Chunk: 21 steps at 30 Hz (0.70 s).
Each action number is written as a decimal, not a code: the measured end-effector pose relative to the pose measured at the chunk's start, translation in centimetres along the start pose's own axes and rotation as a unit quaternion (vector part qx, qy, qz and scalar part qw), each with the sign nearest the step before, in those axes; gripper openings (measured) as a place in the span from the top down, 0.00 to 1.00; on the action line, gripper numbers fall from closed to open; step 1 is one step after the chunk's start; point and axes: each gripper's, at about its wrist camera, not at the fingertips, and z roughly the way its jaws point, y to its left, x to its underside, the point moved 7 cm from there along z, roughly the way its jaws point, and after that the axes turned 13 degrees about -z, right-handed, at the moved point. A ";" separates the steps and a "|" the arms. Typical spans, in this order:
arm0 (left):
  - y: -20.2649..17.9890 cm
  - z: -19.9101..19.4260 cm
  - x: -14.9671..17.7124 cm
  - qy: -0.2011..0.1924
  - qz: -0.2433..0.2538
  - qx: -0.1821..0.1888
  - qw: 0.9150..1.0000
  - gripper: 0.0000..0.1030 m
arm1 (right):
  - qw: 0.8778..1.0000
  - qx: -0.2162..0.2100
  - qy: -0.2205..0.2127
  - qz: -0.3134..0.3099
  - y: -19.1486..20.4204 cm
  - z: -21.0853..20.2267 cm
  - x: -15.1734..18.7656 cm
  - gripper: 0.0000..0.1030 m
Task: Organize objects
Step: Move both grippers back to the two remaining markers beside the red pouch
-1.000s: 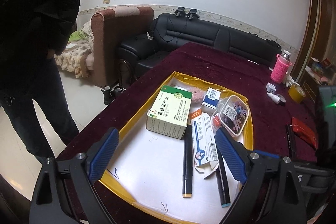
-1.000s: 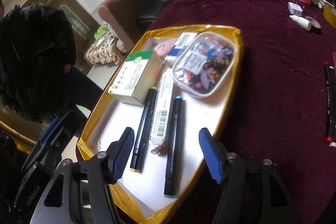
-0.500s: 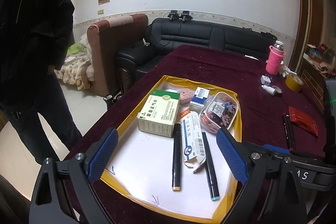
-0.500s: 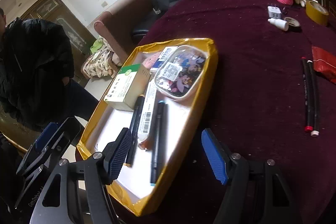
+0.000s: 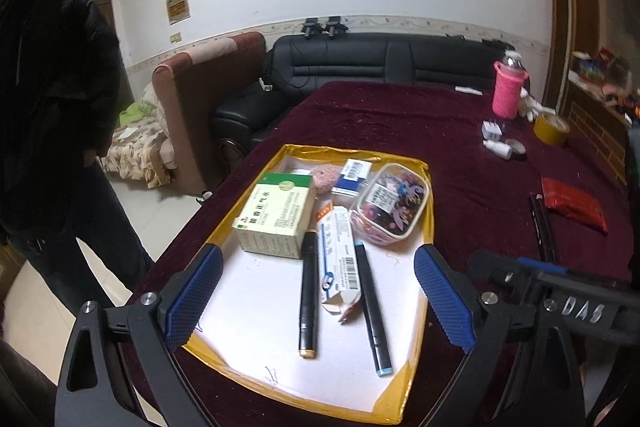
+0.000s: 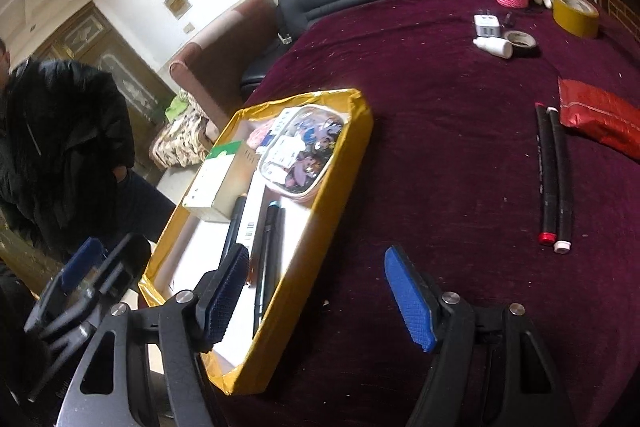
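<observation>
Inside the tray [image 5: 404,393], both markers [image 5: 370,307] lie lengthwise, caps nearest.

Both views now sit farther back and to the right than a second ago: the right hand-held gripper [image 6: 322,295], jaws opening and empty, hangs over the maroon counter [image 6: 440,155] rather than the yellow tray [image 6: 340,183], with two markers [image 6: 554,179] fully in sight.

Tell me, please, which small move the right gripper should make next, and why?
Probably swing the right gripper, empty with jaws opening, toward the two markers lying outside the tray beside the red packet; two similar markers already lie inside the tray.
</observation>
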 end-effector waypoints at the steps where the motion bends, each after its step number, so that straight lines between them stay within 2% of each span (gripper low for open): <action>1: -0.5 0.1 0.2 0.002 0.007 0.000 1.000 0.07 | 1.000 0.000 -0.003 0.005 -0.4 -0.2 0.0 0.23; 21: -6.2 1.3 1.8 0.025 0.074 0.006 0.997 0.07 | 0.996 0.008 -0.027 0.080 -7.9 -2.3 0.9 0.18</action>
